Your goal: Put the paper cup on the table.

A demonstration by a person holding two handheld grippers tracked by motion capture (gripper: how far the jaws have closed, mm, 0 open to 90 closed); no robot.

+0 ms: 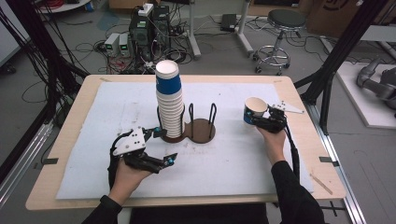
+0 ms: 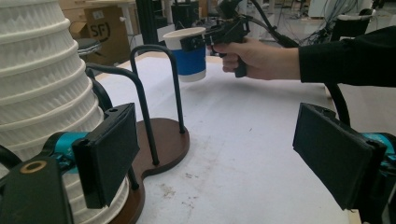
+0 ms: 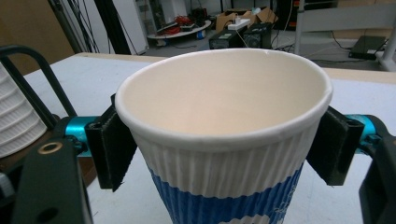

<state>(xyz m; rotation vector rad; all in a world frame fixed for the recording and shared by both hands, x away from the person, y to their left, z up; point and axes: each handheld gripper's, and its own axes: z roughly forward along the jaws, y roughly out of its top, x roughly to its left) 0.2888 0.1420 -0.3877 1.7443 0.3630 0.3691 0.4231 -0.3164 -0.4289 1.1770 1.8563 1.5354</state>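
While the person's forearms come in from the near edge of the table (image 1: 299,88), the left gripper (image 1: 163,147) sits low over the white mat (image 1: 233,158), close to the near side. Its jaws stand apart with nothing between them; in the left gripper view the two black pads (image 2: 109,154) frame bare mat, and one pad sits just beside the foot of the cup stack (image 1: 169,105) without pressing on it.

Just past that gripper, there's the stack itself: ribbed white paper cups nested tall, the top one banded in blue, standing upright in one ring of the dark brown cup holder (image 1: 201,130). The holder's black wire hoops (image 1: 201,114) rise beside it, and the second ring holds no cup.

Over to the right, level with the holder but well apart from it, the right gripper (image 1: 258,117) has a single paper cup (image 1: 254,111) clamped. The right gripper view shows it well: both pads pressing on the ribbed wall just below the rolled rim, mouth open to the camera, blue band lower down. From above the cup looks tilted; whether it is held clear of the mat I cannot tell.

Farther back, beyond the table, a round stool (image 1: 282,23) and computer boxes (image 1: 147,28) with tangled cables stand on the floor.
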